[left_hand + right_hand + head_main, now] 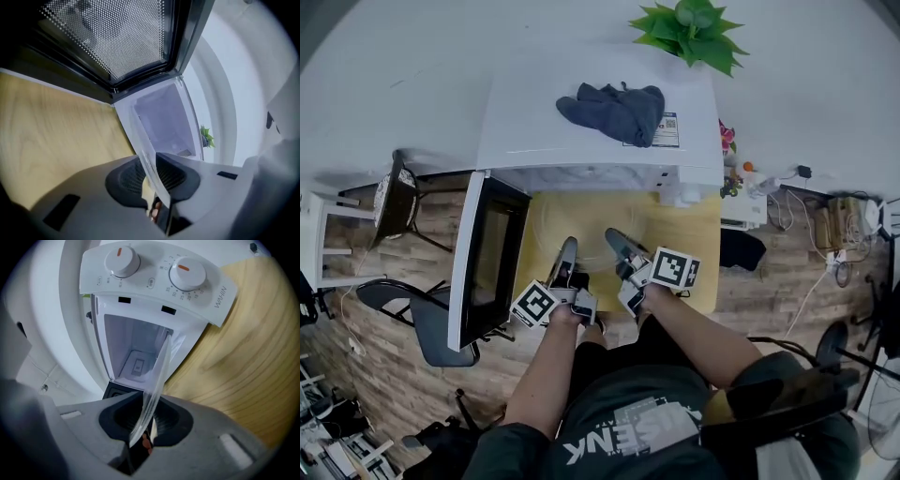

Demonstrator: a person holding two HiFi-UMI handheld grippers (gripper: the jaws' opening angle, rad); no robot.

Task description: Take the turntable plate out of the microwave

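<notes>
Turntable plate [581,225] was held over the wooden surface [694,244], at 6 o'clock from the microwave [600,122] mouth, in a two-point grip on its near rim. The left gripper [569,246] took the rim at about 7 o'clock and the right gripper [614,236] at about 5 o'clock. This was judged a sensible hold: clear glass is slippery, and two spaced grips keep a flat disc from tipping. In the left gripper view, the left gripper [152,164] had its jaws nearly together, with the plate [145,150] seen edge-on between the ribbed pads and clamped. The right gripper view showed the same: right gripper [150,416] narrowly closed on the glass edge [157,380], which rose out of the jaws toward the cavity [136,348]. The door [492,262] stood swung wide at 9 o'clock, leaving the withdrawal path free. The cavity looked bare of the plate in both gripper views, so removal was judged nearly complete, with set-down not yet done. Hard to make out: in the head view the glass was only a faint circular trace on the wood. Whether its far rim had cleared the sill could not be told. The microwave top hid the cavity interior from the head view. A dark cloth [614,111] lay on that top, and a plant [694,28] stood at 1 o'clock behind it. The two knobs [187,273] showed only in the right gripper view, their printed scale too small to read. A small reddish spot deep between each pair of jaws could not be identified.
</notes>
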